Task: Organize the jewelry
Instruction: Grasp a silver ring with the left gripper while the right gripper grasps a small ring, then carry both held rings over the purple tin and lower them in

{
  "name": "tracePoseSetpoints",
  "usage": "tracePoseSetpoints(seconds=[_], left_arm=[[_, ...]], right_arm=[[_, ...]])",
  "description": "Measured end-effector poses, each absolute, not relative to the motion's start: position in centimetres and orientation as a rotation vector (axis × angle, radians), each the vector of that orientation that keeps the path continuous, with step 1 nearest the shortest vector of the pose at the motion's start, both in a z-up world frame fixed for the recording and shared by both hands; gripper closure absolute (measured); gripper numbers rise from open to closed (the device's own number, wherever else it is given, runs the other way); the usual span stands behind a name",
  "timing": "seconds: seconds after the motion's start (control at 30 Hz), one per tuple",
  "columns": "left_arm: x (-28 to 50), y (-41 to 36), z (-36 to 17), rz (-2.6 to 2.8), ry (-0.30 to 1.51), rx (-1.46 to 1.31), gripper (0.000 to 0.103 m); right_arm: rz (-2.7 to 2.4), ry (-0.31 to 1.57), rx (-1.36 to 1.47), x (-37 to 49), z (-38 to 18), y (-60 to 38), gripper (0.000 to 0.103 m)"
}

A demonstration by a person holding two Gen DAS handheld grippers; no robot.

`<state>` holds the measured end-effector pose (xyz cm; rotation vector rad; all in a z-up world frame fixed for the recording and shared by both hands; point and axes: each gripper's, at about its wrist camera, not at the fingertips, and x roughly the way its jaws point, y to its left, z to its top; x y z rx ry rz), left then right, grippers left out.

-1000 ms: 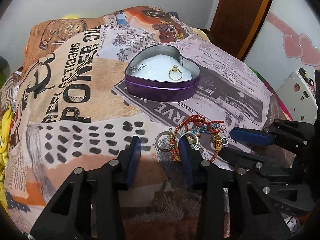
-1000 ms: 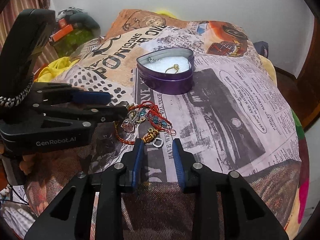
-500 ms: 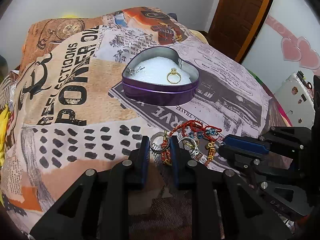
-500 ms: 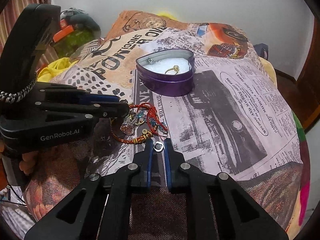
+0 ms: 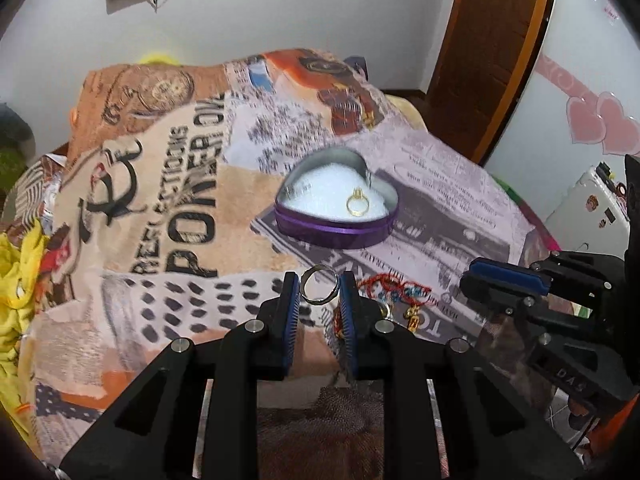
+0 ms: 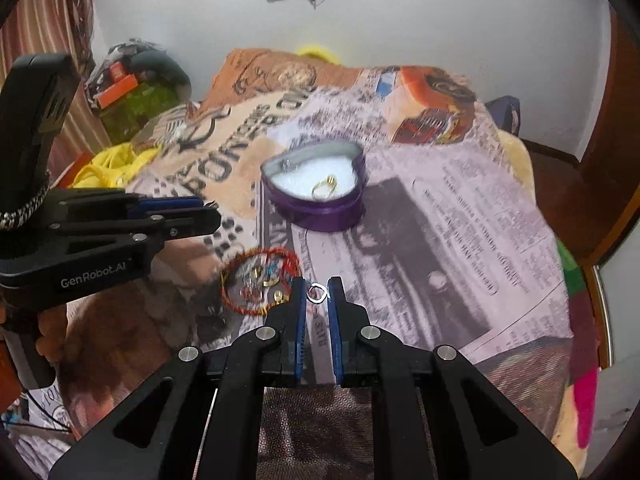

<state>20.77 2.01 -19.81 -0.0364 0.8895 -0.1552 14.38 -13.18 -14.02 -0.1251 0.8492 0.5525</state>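
My left gripper (image 5: 319, 289) is shut on a silver ring (image 5: 318, 289) and holds it above the cloth. My right gripper (image 6: 317, 293) is shut on a small silver ring (image 6: 317, 293), also lifted. A purple heart-shaped tin (image 5: 336, 229) with white lining sits beyond both; a gold ring (image 5: 357, 205) and a small silver piece (image 5: 294, 191) lie inside. The tin also shows in the right wrist view (image 6: 320, 216). A tangle of red cord bracelets and charms (image 6: 260, 280) lies on the cloth below the grippers, partly hidden by my left fingers in the left wrist view (image 5: 392, 292).
A printed cloth (image 5: 168, 208) covers the rounded surface, which drops off at the right edge (image 6: 560, 280). Yellow fabric (image 5: 16, 280) lies at the left. A wooden door (image 5: 492, 48) and a white wall stand behind. Clutter (image 6: 136, 84) sits at the far left.
Both grippers closed on rings from the pile and rose off the cloth. The views tilted up, showing more wall. The bracelet tangle stayed on the cloth.
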Motion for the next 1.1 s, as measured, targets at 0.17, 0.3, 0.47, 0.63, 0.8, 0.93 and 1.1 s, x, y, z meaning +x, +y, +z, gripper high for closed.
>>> tracePoseSetpoints(seconds=[0.17,0.3,0.47,0.63,0.8,0.93,1.1], left_arm=[[20.4,2.0,-17.7,-0.145,0.837,-0.029,0.084],[20.3,2.0,-16.2,-0.140,0.792,-0.023,0.084],[20.6,2.2,-14.8,-0.139,0.749,-0.026,0.084],[21.7,2.6,-14.1,-0.133,0.723,-0.038,0.084],[22.8,3.1,-14.4,-0.132,0.724,-0.052,0.084],[23.9,3.1,-15.2,-0.137,0.739,-0.058,0.084],[25.3,2.9,-16.4,-0.153,0.766,-0.063,0.084]], right_arm=[[0.549,0.797,-0.113,14.4,-12.2,-13.3,0.094],[0.549,0.766,-0.103,14.3,-11.3,-13.1,0.094],[0.552,0.738,-0.096,14.6,-10.6,-13.0,0.094],[0.556,0.715,-0.092,15.5,-10.2,-12.5,0.094],[0.552,0.716,-0.080,17.0,-10.6,-11.9,0.094],[0.556,0.726,-0.071,18.1,-11.1,-11.3,0.094],[0.561,0.738,-0.071,19.2,-11.7,-10.7,0.094]])
